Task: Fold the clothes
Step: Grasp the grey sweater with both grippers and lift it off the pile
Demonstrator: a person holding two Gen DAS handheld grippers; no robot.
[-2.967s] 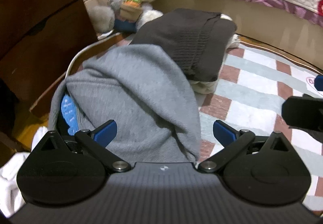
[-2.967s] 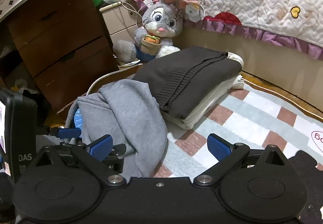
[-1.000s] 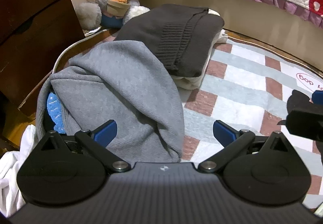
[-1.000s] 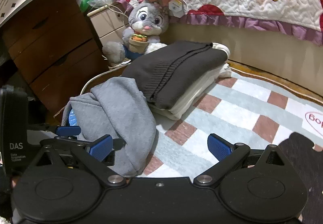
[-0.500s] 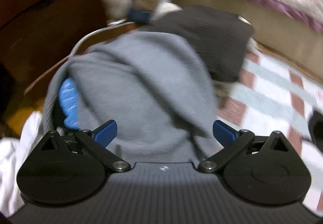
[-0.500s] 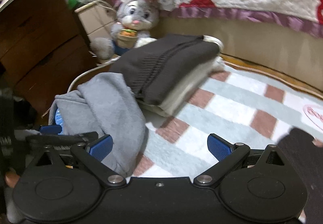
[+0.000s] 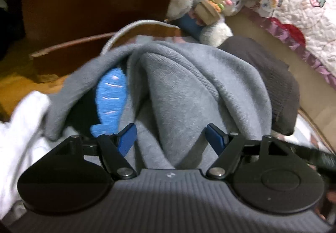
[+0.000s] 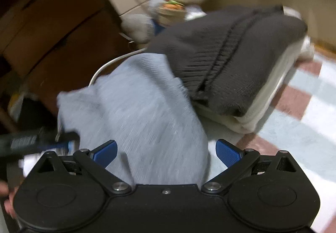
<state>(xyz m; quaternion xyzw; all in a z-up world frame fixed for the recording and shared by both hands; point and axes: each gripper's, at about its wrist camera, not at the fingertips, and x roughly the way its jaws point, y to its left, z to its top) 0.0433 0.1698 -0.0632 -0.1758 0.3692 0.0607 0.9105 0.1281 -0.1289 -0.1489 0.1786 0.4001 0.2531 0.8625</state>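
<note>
We see a grey sweatshirt [image 7: 189,90] lying crumpled in loose folds, a blue patch [image 7: 111,94] showing inside one fold. Just beside it sits a folded dark brown knit [image 8: 241,54], stacked on folded white clothes [image 8: 271,96] on the checked rug [image 8: 298,111].

Each gripper [image 7: 170,138] [image 8: 166,152] had 2 blue fingertip pads on black linkage arms, silver pivot screws, and round black housings; the left body was ribbed grey.

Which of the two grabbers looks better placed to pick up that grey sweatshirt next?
Probably the left hand-held gripper: its open fingers straddle a raised fold of the grey sweatshirt.
</note>
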